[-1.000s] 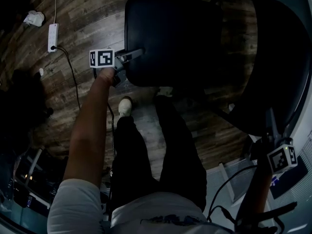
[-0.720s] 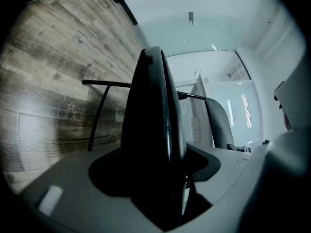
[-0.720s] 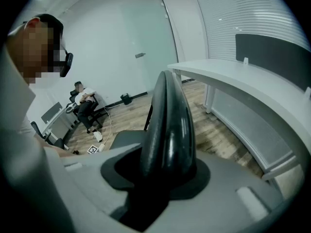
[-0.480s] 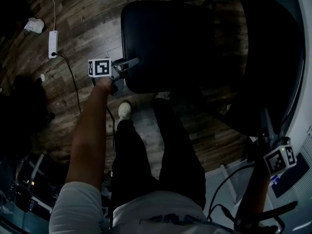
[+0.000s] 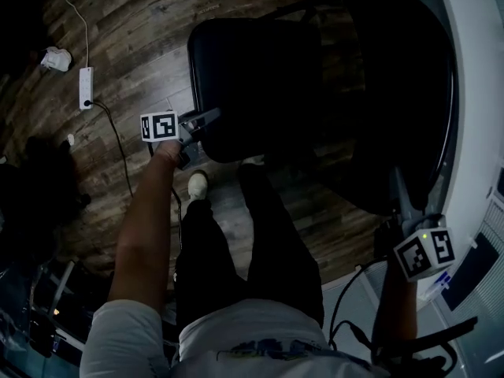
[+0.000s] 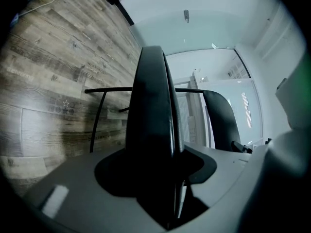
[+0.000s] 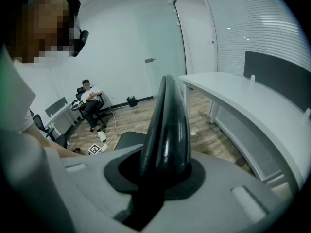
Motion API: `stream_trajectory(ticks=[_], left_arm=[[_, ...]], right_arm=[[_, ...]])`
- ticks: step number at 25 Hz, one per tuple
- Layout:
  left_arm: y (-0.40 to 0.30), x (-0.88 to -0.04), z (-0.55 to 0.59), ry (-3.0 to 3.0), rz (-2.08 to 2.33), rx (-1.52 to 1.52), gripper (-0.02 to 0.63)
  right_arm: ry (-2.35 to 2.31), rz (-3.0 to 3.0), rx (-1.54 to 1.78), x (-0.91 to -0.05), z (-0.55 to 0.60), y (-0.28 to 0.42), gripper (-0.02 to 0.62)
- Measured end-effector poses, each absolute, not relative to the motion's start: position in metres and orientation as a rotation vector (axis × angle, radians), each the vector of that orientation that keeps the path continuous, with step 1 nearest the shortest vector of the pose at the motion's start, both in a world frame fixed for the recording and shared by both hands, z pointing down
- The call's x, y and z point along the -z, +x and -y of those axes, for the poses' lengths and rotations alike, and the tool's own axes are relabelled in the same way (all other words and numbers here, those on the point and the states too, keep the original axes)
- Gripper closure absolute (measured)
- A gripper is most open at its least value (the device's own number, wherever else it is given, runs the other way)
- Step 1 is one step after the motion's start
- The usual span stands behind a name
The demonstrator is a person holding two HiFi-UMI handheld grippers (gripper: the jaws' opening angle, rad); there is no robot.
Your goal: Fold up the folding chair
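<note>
On our left, the left gripper (image 5: 207, 120) has the front edge of the padded black seat (image 5: 252, 77) between its jaws, which have just been closing and stand about halfway apart, pinching the cushion's thickness. The black folding chair (image 5: 315, 93) stands unfolded on the dark wood-plank floor (image 5: 118, 46) directly ahead of our legs, seat to the left and curved black backrest (image 5: 402, 93) to the right. Further right, the right gripper (image 5: 399, 203) has also just been closing, and its jaws sit narrowly apart, clamped on the backrest's top rim. A white desk (image 7: 252, 101) runs just beside the backrest. We judge the step in hand to be swinging the seat up towards the backrest. We should keep both pinches firm because the smooth padding may slip, lift the seat edge in an arc about its hinge rather than straight up, steady the backrest with the right, and keep the frame off the desk and our feet
</note>
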State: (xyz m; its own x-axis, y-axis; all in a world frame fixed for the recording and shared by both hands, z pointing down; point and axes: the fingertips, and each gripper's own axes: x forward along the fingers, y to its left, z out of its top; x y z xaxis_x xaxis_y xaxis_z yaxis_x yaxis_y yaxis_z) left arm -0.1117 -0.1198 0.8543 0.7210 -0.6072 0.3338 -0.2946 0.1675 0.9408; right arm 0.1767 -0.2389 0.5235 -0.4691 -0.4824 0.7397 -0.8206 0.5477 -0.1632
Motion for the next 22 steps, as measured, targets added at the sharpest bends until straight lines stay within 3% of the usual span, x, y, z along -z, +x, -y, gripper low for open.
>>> stream_trajectory(ticks=[22], left_arm=[[-0.027, -0.728, 0.155, 1.447, 0.777, 0.206, 0.442]], right_arm=[[1.052, 2.202, -0.641, -0.466, 0.225, 0.165, 0.526]])
